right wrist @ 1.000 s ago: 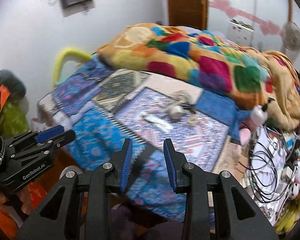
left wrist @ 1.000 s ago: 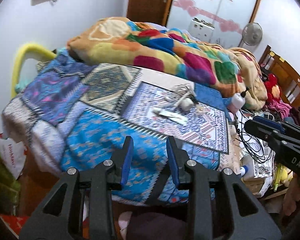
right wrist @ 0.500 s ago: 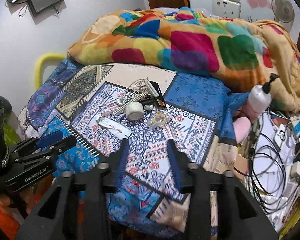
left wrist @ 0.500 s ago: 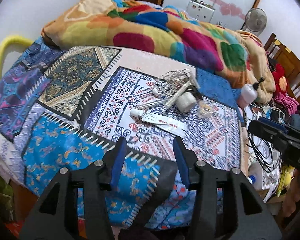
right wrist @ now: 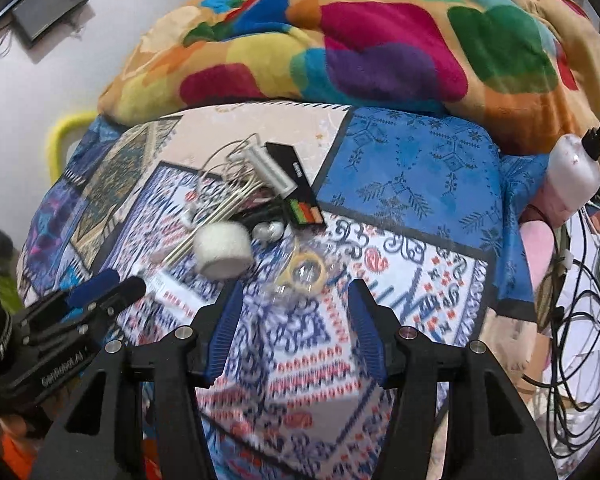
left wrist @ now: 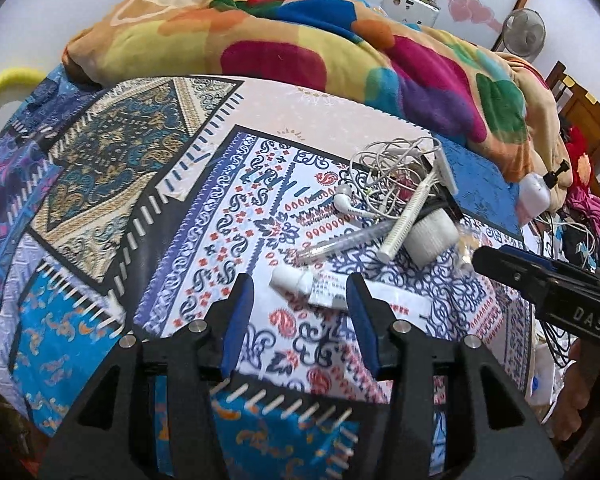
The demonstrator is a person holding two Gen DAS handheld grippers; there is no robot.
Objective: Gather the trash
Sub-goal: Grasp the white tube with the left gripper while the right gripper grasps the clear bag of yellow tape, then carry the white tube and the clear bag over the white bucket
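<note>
A heap of small trash lies on the patterned bedspread (left wrist: 228,216). Its pieces are a white tube (left wrist: 296,282), a clear pen (left wrist: 340,240), a white ribbed stick (left wrist: 406,216), a white roll (left wrist: 430,236) and tangled earphones (left wrist: 384,168). My left gripper (left wrist: 300,308) is open just short of the tube, and nothing is pressed between its pads. My right gripper (right wrist: 296,312) is open too, hovering close before a yellowish tape ring in clear wrap (right wrist: 304,272). The white roll (right wrist: 222,250) and a black card (right wrist: 296,184) lie beyond it. Each gripper shows in the other's view, the right (left wrist: 496,258) and the left (right wrist: 124,284).
A bulky multicoloured blanket (left wrist: 300,48) fills the far side of the bed. A pink pump bottle (right wrist: 572,176) and a mess of black cables (right wrist: 580,320) sit off the bed's right edge. A yellow rail (left wrist: 4,84) curves at the left.
Both grippers have come forward and down over the bed toward the heap of trash, which now looks much larger. Their jaws stand wider apart than a second ago.
</note>
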